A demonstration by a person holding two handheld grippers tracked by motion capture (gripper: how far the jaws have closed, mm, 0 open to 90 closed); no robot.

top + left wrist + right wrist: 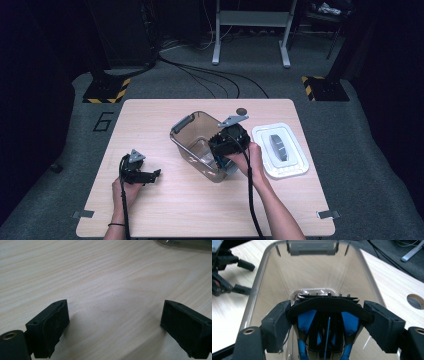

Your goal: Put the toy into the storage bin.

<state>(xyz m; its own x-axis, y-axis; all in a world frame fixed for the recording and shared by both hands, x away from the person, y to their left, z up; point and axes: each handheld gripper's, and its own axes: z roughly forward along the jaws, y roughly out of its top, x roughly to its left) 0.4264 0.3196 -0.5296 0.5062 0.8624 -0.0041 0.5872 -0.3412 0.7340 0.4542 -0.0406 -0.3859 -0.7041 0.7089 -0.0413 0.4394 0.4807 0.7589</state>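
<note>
A clear plastic bin (186, 131) with grey handles stands mid-table, and in the right gripper view its far wall (312, 272) rises ahead. My right gripper (223, 153) (327, 315) reaches down into the bin. It is shut on a black-and-blue device (324, 305), and its pads press on both ends of the device's curved black top. My left gripper (155, 175) (113, 325) rests low over the bare wood left of the bin. It is open, with nothing between its fingers. It also appears at the left edge of the right gripper view (227, 277).
The bin's white lid (295, 170) lies flat just right of the bin. A round cable hole (241, 111) (415, 301) sits near the table's far edge. Wooden tabletop (200, 210) spreads in front of the bin. Cables and stand legs cross the floor beyond.
</note>
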